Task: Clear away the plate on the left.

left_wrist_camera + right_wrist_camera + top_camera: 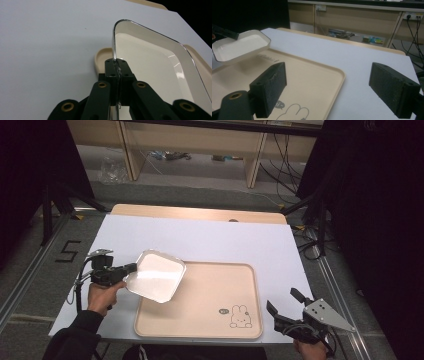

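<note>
Left gripper [131, 268] was clamped on the rim of the white dish [156, 275], jaws pinching the thin edge so the dish hung tilted, clear of the beige tray [210, 320] and over that tray's near-left corner. The edge grip probably suited its shallow wall. Right gripper [284, 306] rested wide open, holding nothing, beside the tray on the counter [225, 240]. The dish's underside was hidden; the jaws covered the contact point.
</note>
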